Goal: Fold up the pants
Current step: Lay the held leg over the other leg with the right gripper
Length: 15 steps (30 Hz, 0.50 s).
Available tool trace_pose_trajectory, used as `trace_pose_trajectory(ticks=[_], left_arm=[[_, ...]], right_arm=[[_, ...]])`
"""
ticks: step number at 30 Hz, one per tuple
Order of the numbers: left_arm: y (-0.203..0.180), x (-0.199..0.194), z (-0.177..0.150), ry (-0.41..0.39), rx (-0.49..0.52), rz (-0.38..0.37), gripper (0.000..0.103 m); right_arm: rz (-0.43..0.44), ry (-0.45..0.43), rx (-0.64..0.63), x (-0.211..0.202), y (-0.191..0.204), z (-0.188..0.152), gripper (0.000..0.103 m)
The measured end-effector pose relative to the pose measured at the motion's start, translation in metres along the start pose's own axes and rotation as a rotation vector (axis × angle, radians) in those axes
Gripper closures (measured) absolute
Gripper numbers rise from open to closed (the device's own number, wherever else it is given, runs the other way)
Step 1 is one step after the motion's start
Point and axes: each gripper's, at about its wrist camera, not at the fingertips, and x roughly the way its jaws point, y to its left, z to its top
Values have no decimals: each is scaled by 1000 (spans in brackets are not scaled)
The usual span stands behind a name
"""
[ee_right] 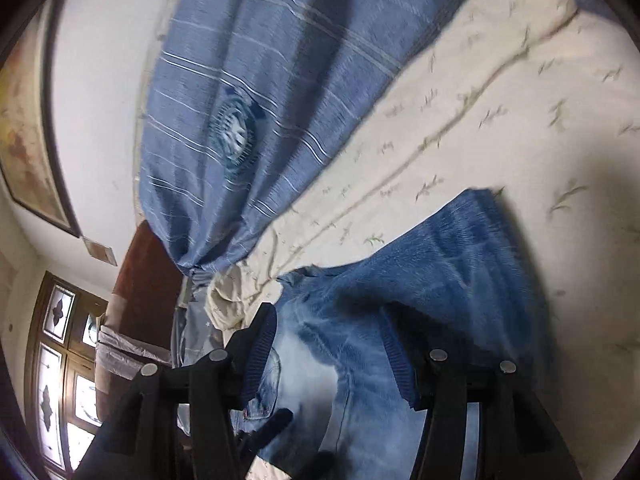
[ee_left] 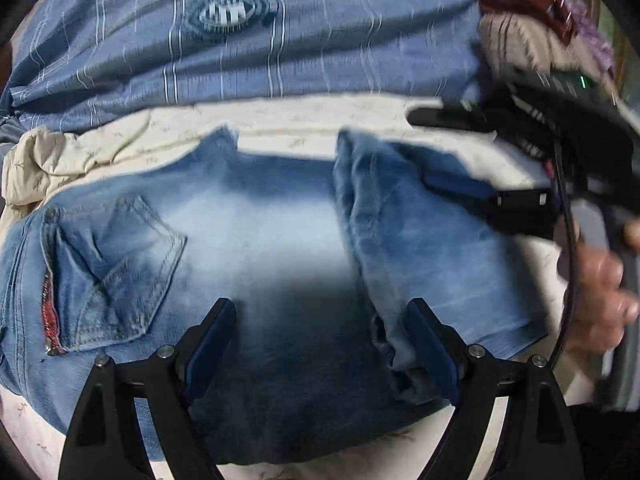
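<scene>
Light blue jeans (ee_left: 256,232) lie flat on a cream bedsheet (ee_left: 288,148), back pocket (ee_left: 120,264) to the left. One leg (ee_left: 400,240) is folded over the rest at the right. My left gripper (ee_left: 320,308) hovers just above the jeans, open, with nothing between its blue pads. The right gripper (ee_left: 420,148) comes in from the right over the folded leg, a hand (ee_left: 600,292) behind it. In the right wrist view the right gripper (ee_right: 328,320) stands open over the jeans (ee_right: 440,264), its pads apart and pressing on nothing.
A blue striped pillow (ee_left: 280,40) lies along the bed's far side, also shown as the pillow (ee_right: 240,100). Bunched clothes (ee_left: 528,20) sit at the upper right. A brown headboard (ee_right: 148,288), a window (ee_right: 60,360) and a framed picture (ee_right: 32,140) stand beyond the bed.
</scene>
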Motion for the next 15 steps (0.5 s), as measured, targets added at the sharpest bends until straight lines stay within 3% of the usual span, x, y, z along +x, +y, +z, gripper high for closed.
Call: trace_pose_trajectory(ticks=[5, 10, 15], left_arm=[[-3, 2, -4, -11, 43, 17, 16], [5, -8, -6, -12, 10, -17, 16], [19, -27, -12, -72, 20, 15, 16]], right_arm=[[-69, 29, -4, 18, -1, 5, 44], [59, -13, -12, 4, 7, 0, 41], [161, 11, -38, 14, 25, -9, 41]])
